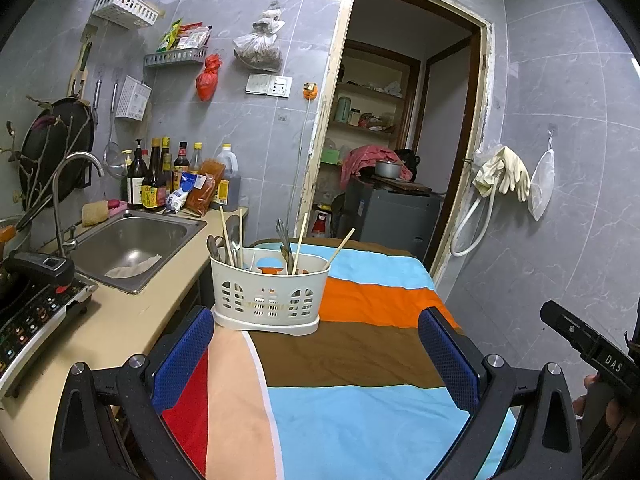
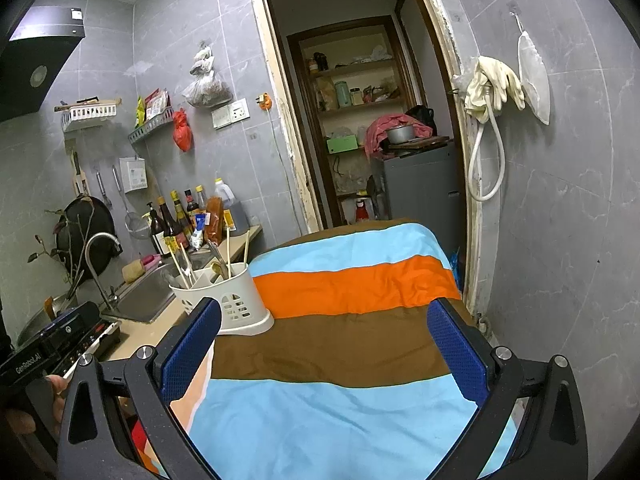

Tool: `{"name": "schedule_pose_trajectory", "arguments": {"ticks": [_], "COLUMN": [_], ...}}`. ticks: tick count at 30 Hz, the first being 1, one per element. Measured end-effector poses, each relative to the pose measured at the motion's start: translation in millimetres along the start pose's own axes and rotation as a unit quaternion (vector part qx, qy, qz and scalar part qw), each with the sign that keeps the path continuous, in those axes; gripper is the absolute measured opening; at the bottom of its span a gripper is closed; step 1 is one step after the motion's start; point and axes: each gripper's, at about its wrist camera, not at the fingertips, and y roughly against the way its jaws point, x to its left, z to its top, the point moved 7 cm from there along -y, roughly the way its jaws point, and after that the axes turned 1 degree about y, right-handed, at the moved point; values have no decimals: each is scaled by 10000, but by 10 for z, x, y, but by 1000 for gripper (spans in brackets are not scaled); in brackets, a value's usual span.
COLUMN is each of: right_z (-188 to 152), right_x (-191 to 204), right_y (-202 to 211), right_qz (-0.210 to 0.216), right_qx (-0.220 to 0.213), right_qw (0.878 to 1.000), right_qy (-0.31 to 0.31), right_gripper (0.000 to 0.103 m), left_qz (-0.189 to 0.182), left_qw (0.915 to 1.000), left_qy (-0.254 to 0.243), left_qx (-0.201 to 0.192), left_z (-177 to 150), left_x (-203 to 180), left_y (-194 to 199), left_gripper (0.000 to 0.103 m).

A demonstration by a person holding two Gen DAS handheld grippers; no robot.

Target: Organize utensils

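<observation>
A white slotted utensil holder (image 1: pixel 266 294) stands on the striped cloth (image 1: pixel 360 360) at the table's left edge, and it also shows in the right wrist view (image 2: pixel 236 304). It holds chopsticks (image 1: pixel 226 236) and metal spoons (image 1: pixel 285 242) standing upright. My left gripper (image 1: pixel 316 360) is open and empty, just short of the holder. My right gripper (image 2: pixel 324 344) is open and empty over the cloth (image 2: pixel 340 360), to the right of the holder. No loose utensil shows on the cloth.
A counter on the left carries a steel sink (image 1: pixel 132 244), a tap (image 1: pixel 64 196), sauce bottles (image 1: pixel 160 180) and an induction cooker (image 1: pixel 32 312). A doorway (image 1: pixel 400 140) opens behind the table. Gloves and a hose (image 1: pixel 500 176) hang on the right wall.
</observation>
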Motion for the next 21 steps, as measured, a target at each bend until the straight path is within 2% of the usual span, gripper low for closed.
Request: {"name": "schedule_pose_trajectory", "arguments": {"ticks": [14,21], "right_z": [-26,-68], "right_x": [29,30], "right_y": [-4,-10], "right_qz": [-19,-27], "right_qx": [45,98], "right_qw": [10000,9999], "right_qy": [-25,-37], "right_gripper": [101,101], "left_qz": [2,173], "left_qw": [10000,9998], "left_qy": [-14,14], "left_qx": [37,80], "left_z": [-45,-124], "left_x": [44,134], "left_y": [-47,-56], "left_gripper": [103,103]}}
